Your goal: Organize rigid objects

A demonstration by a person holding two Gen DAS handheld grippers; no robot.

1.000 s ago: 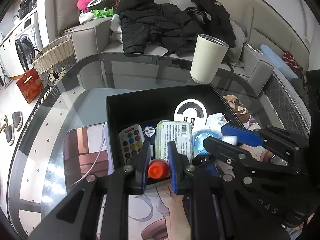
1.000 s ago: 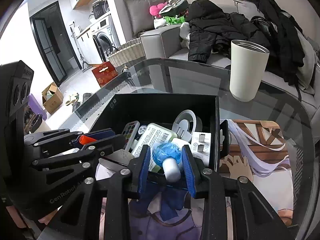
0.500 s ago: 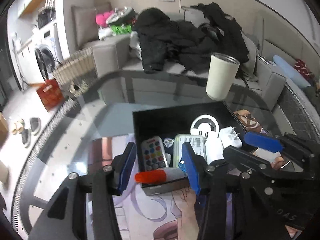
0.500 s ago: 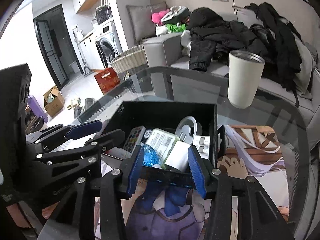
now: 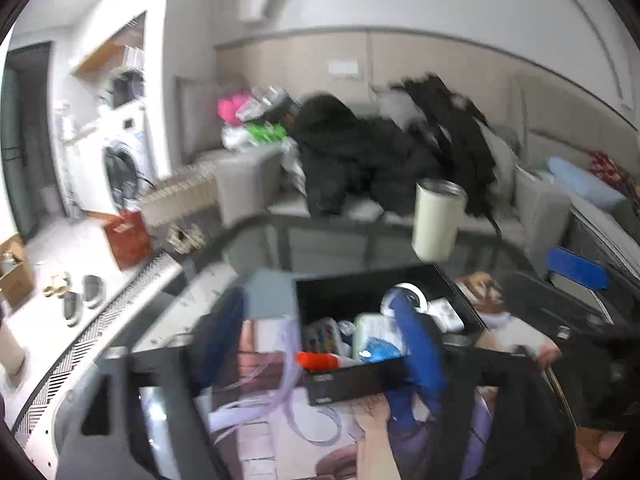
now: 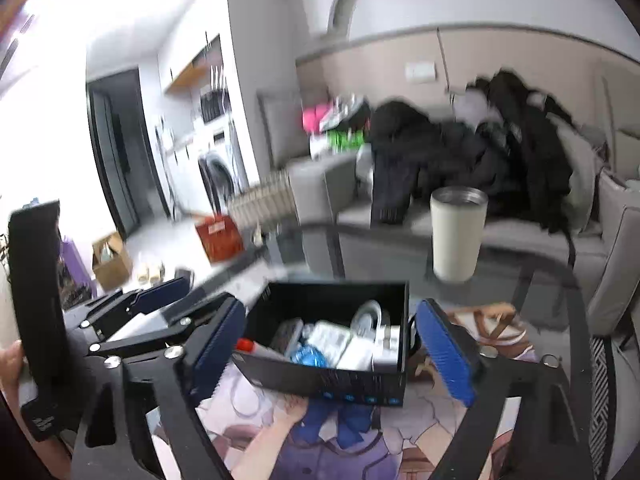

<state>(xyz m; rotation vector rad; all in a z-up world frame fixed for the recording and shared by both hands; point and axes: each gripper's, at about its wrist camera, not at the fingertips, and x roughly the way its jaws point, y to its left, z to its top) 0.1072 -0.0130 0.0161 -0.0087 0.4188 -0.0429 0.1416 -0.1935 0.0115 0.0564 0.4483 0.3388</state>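
A black box (image 5: pixel 352 380) (image 6: pixel 320 380) stands on the glass table and holds small items: an orange-capped tube (image 5: pixel 320 359) (image 6: pixel 250 346) at its near left edge, a blue-wrapped object (image 5: pixel 378 350) (image 6: pixel 308 358), a colour-button remote (image 5: pixel 320 336), a white packet (image 6: pixel 332 338) and a white round charger (image 5: pixel 404 296). My left gripper (image 5: pixel 320 344) is open and empty, raised above and back from the box. My right gripper (image 6: pixel 332 354) is open and empty, also raised behind the box. Both views are blurred.
A cream tumbler (image 5: pixel 438 220) (image 6: pixel 458 234) stands on the table behind the box. A printed mat (image 6: pixel 320 440) lies under the box. A grey sofa (image 6: pixel 500 224) with dark jackets is behind the table. A wicker basket (image 5: pixel 180 196) and red box (image 5: pixel 128 236) are on the floor at left.
Both grippers opened, releasing the orange-capped tube and the blue-wrapped object into the box, then lifted up and back from it.
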